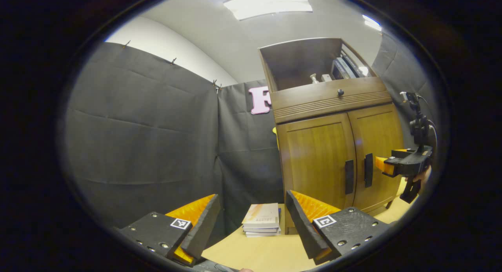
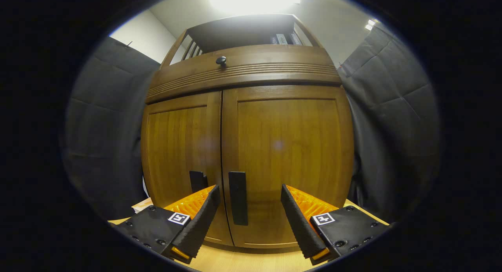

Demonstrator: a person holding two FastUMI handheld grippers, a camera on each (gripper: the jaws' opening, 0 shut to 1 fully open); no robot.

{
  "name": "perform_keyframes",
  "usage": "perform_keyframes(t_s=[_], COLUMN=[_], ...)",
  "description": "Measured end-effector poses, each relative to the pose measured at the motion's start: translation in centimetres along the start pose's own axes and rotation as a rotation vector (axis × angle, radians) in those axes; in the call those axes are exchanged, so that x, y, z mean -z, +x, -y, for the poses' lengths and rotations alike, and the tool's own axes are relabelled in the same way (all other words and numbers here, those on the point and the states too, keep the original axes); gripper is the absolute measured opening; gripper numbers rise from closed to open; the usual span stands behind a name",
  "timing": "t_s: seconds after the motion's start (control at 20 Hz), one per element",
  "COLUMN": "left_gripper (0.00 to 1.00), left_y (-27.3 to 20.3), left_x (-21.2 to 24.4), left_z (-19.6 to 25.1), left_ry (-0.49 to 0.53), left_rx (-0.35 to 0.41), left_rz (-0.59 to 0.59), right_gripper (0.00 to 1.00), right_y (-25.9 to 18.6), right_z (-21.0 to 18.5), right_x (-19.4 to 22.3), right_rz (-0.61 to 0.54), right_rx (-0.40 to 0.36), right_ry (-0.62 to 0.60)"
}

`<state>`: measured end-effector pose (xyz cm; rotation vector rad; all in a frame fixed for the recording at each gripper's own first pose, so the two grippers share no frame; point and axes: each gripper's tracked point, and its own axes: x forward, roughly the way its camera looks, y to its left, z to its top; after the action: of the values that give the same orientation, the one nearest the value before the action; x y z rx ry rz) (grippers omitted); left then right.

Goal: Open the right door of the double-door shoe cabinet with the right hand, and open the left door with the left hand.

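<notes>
Your right gripper is level with the lower half of the shoe cabinet, fingers spread wide and empty, with the right door's handle showing in the gap between them; whether the fingers already reach it you cannot tell. In the left gripper view that same gripper sits just in front of the right door, and a bit of your hand shows behind it. Your left gripper hangs well back from the cabinet, low over the table, jaws also wide and gripping nothing, aimed left of the left door.

Both doors are closed, their dark handles side by side at the centre seam, the left handle untouched. The open top shelf holds books standing at the right and some small pale objects too tiny to identify. A stack of books lies on the table beside the cabinet's left foot
</notes>
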<state>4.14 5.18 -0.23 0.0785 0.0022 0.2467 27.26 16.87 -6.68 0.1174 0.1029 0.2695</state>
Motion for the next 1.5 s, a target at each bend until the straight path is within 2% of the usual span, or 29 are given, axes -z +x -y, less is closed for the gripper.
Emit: perform_keyframes(t_s=[0.15,0.25,0.3,0.5,0.55,0.65,0.7,0.75,0.85,0.9,0.95,1.0,1.15,1.5], left_gripper=[0.99,0.97,0.99,0.97,0.97,0.97,0.97,0.99,0.97,0.97,1.0,1.0,1.0,1.0], left_y=[0.4,0.5,0.5,0.6,0.5,0.4,0.3,0.2,0.1,0.1,0.0,-0.1,-0.2,-1.2], left_x=[0.3,0.5,0.6,0.8,0.9,0.9,0.8,0.8,0.7,0.6,0.6,0.4,0.1,-1.0], left_z=[-0.6,-1.0,-1.2,-2.1,-2.4,-2.9,-3.1,-3.2,-3.5,-3.6,-3.6,-3.6,-3.8,-3.3], left_ry=[0.004,0.007,0.009,0.02,0.024,0.03,0.031,0.034,0.036,0.036,0.035,0.034,0.03,0.027], left_rx=[-0.027,-0.046,-0.054,-0.089,-0.099,-0.117,-0.124,-0.131,-0.142,-0.146,-0.149,-0.15,-0.15,-0.127], left_rz=[-0.009,-0.015,-0.019,-0.031,-0.033,-0.035,-0.036,-0.037,-0.037,-0.035,-0.033,-0.032,-0.022,0.009], right_gripper=[0.98,0.98,0.98,0.93,0.87,0.66,0.64,0.56,0.46,0.46,0.32,0.3,0.13,0.12], right_y=[1.9,3.0,3.3,5.0,5.6,6.4,6.7,7.0,7.5,7.7,7.6,7.5,7.3,5.3], right_z=[-0.8,-1.1,-1.2,-1.8,-1.7,-1.4,-1.3,-1.4,-1.7,-1.9,-1.9,-1.8,-2.0,-1.8], right_x=[1.0,1.6,2.1,3.8,4.2,4.8,5.0,5.1,5.5,5.7,5.8,5.6,5.8,5.1], right_rz=[-0.023,-0.035,-0.041,-0.073,-0.079,-0.094,-0.099,-0.103,-0.118,-0.113,-0.119,-0.114,-0.144,-0.143], right_rx=[-0.016,-0.023,-0.03,-0.03,-0.021,-0.011,-0.009,-0.009,-0.012,-0.006,-0.004,-0.004,-0.017,-0.04], right_ry=[0.0,-0.001,-0.002,-0.003,-0.003,-0.002,0.002,0.006,0.013,0.015,0.002,-0.003,0.016,0.028])
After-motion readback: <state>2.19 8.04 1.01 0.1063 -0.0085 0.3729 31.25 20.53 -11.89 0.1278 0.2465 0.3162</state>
